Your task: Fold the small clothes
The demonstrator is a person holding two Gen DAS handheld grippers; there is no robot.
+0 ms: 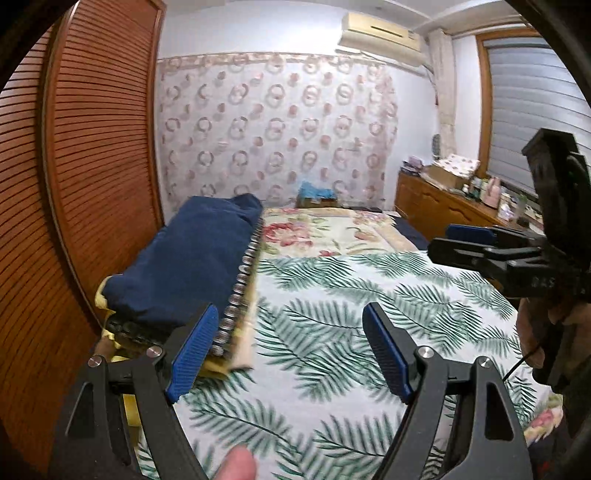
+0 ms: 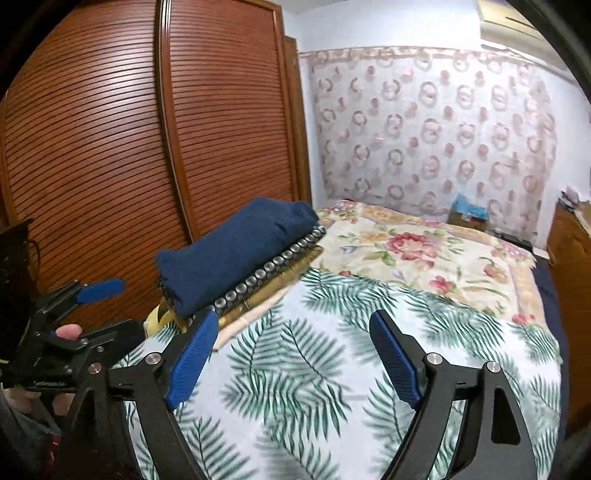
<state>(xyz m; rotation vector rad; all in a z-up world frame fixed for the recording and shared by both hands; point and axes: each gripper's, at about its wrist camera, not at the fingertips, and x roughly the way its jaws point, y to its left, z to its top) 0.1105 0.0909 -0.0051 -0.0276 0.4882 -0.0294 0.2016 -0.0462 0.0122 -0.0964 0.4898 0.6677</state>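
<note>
Nearest in the left wrist view, a fingertip (image 1: 240, 463) shows at the bottom edge, below the left gripper (image 1: 291, 350). Its blue pads (image 1: 194, 350) are spread wide with nothing between them, only the palm-leaf sheet (image 1: 332, 332) beneath. The right gripper (image 2: 295, 354) is likewise released and empty over the same sheet (image 2: 295, 369); its jaws stand wide apart.

Each tool shows in the other's view: the right gripper (image 1: 476, 243) at the right edge of the left view, gripped by a hand (image 1: 532, 332), and the left gripper (image 2: 85, 306) at the left edge of the right view, with a fingertip (image 2: 68, 331) on it.

Just beyond the left pad lies the stack of clothes (image 1: 184, 266), on the left edge of the bed beside the wardrobe (image 1: 85, 166). A folded navy piece (image 2: 236, 254) lies on top. Under it sits a dark garment with a row of shiny round studs (image 2: 258, 277) along its right edge, then gold (image 2: 273, 291) and pale yellow layers (image 2: 159, 317). No gripper touches the stack.

Farther along the bed a floral blanket (image 2: 424, 258) overlaps the sheet's far end. Behind it hangs a curtain (image 2: 424, 129) with ring patterns, a box with blue stuff (image 2: 467, 214) at its foot. At far right are a wooden dresser (image 1: 443, 206) with clutter, a blind (image 1: 535, 92) over the window, and an air conditioner (image 1: 384, 33) high on the wall.
</note>
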